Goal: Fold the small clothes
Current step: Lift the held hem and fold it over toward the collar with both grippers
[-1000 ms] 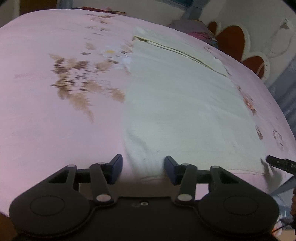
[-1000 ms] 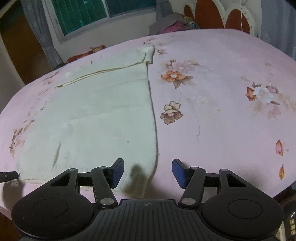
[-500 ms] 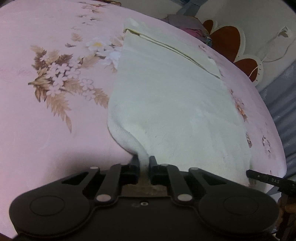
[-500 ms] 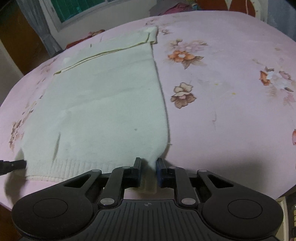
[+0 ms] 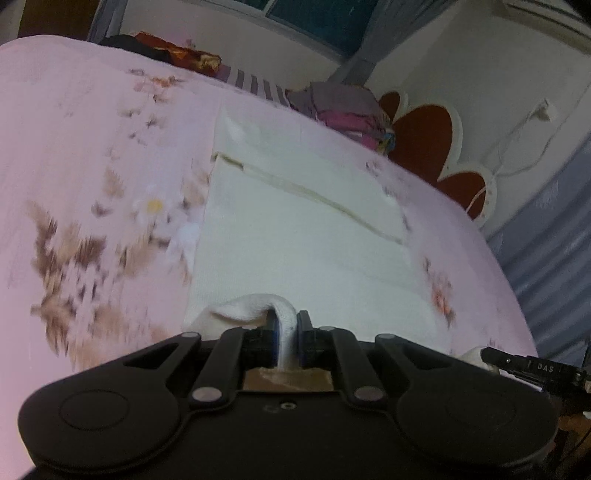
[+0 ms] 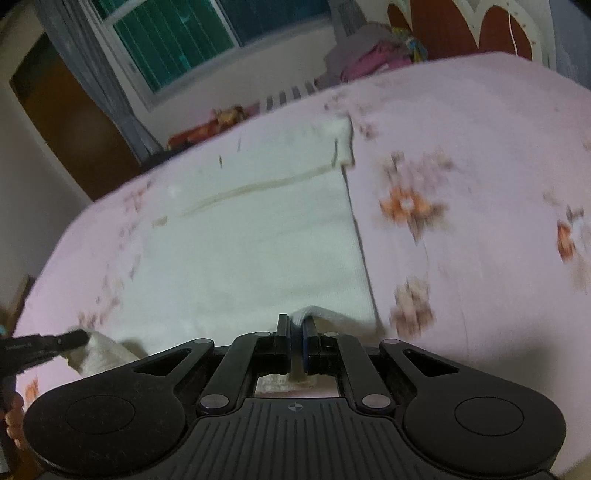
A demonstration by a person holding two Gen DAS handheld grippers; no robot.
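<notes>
A cream knit sweater (image 5: 295, 236) lies flat on the pink floral bedsheet (image 5: 74, 155), its sleeve folded across the far end. It also shows in the right wrist view (image 6: 258, 236). My left gripper (image 5: 287, 328) is shut on the sweater's near left hem corner, lifted off the sheet. My right gripper (image 6: 294, 332) is shut on the near right hem corner, also lifted. Each gripper's tip shows at the edge of the other's view, holding cloth.
A pile of clothes (image 5: 343, 107) sits at the far edge of the bed near a red and white headboard (image 5: 436, 147). A window (image 6: 177, 33) and curtain stand beyond the bed. A brown door (image 6: 74, 122) is at the left.
Both grippers closed on the sweater's near hem corners, then lifted them and carried them forward over the sweater. The view is now tilted up and blurred.
</notes>
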